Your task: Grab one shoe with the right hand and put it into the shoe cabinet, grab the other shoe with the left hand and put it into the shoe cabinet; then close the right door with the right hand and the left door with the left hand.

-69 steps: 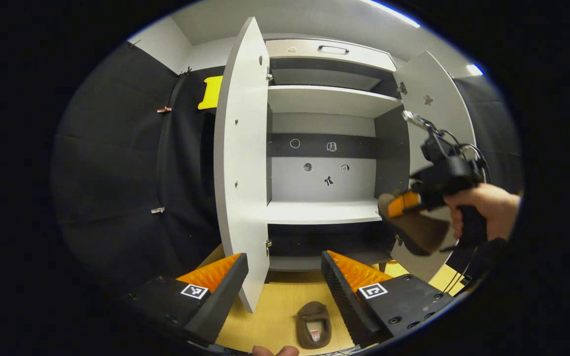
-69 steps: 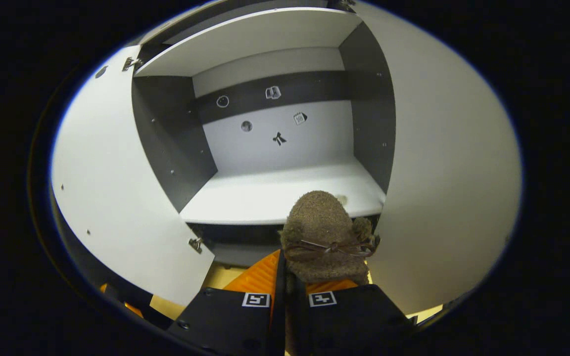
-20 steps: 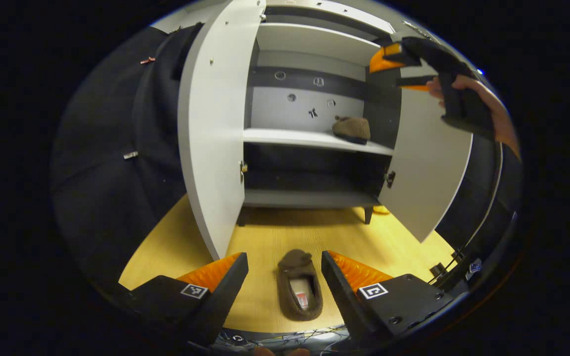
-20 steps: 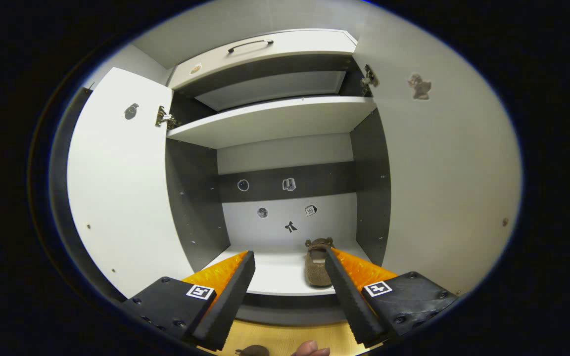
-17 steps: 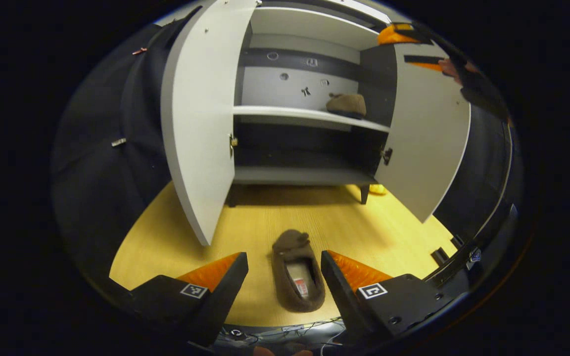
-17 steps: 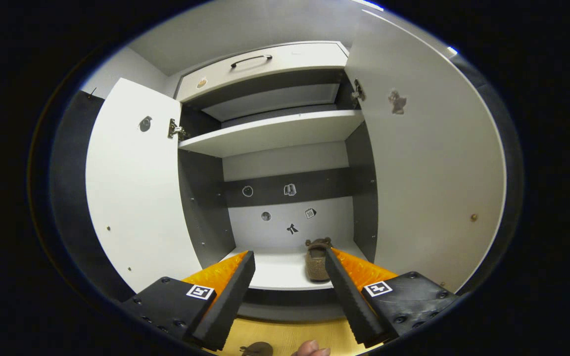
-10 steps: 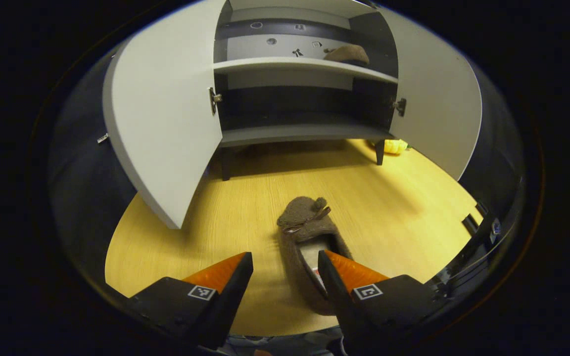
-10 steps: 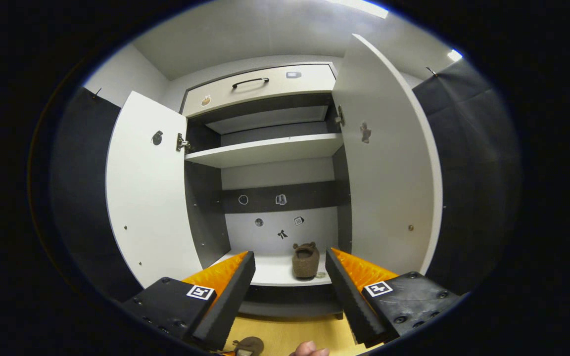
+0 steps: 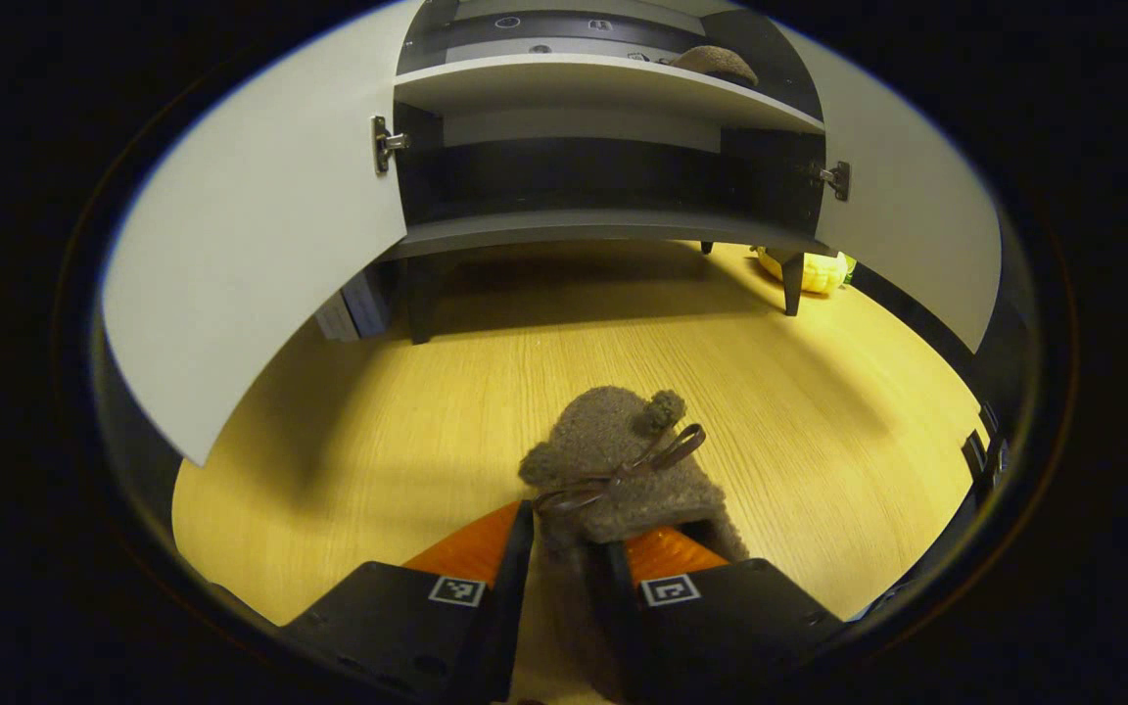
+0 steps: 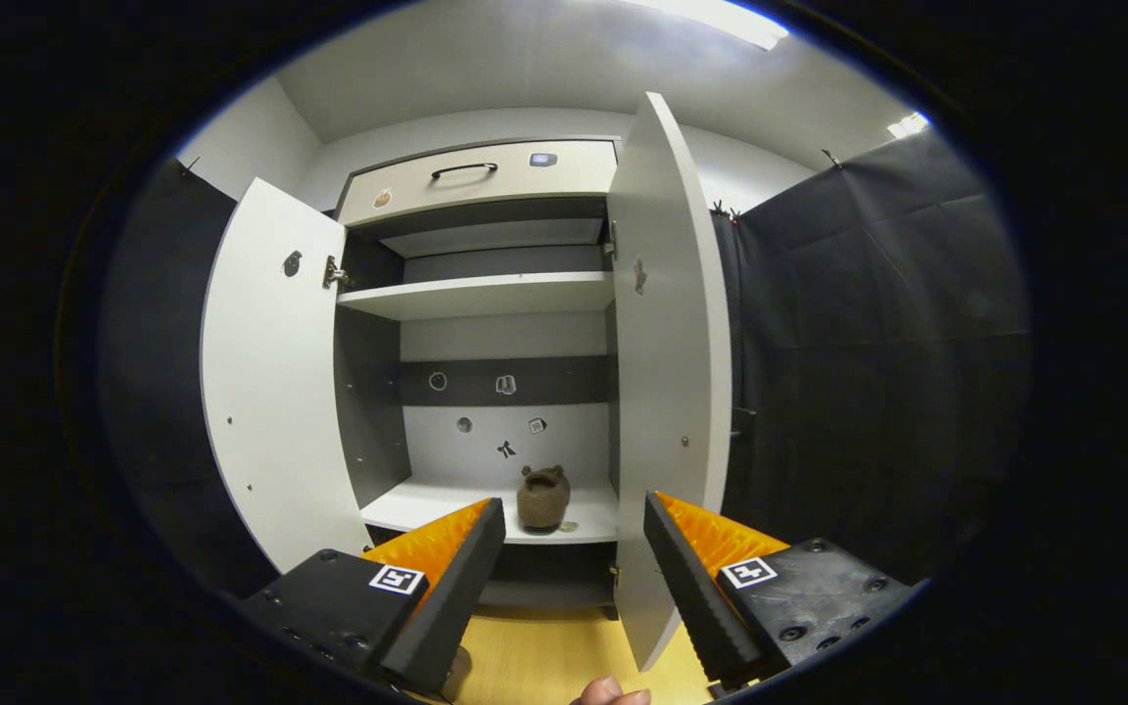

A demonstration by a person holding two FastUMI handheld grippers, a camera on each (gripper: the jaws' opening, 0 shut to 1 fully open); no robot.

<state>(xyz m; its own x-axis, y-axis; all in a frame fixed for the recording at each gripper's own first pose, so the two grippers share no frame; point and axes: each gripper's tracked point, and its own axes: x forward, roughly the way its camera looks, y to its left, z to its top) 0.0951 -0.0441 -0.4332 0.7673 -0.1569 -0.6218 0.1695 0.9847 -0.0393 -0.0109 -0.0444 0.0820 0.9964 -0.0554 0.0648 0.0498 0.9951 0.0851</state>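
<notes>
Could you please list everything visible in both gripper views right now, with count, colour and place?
Shoe in left gripper: one, brown fuzzy with a bow, on the wooden floor, pinched between the fingers.
Shoe on shelf: one, brown, on the cabinet's white middle shelf.
Shoe cabinet: one, white shelves with dark grey sides, both doors open.
Left door: one, white, open.
Right door: one, white, open.
Drawer: one, pale with a dark handle, top of cabinet.
Floor: yellow wood.
Yellow object: one, on the floor beside a cabinet leg.
Left gripper: shut on the shoe.
Right gripper: open, empty, facing the cabinet.
</notes>
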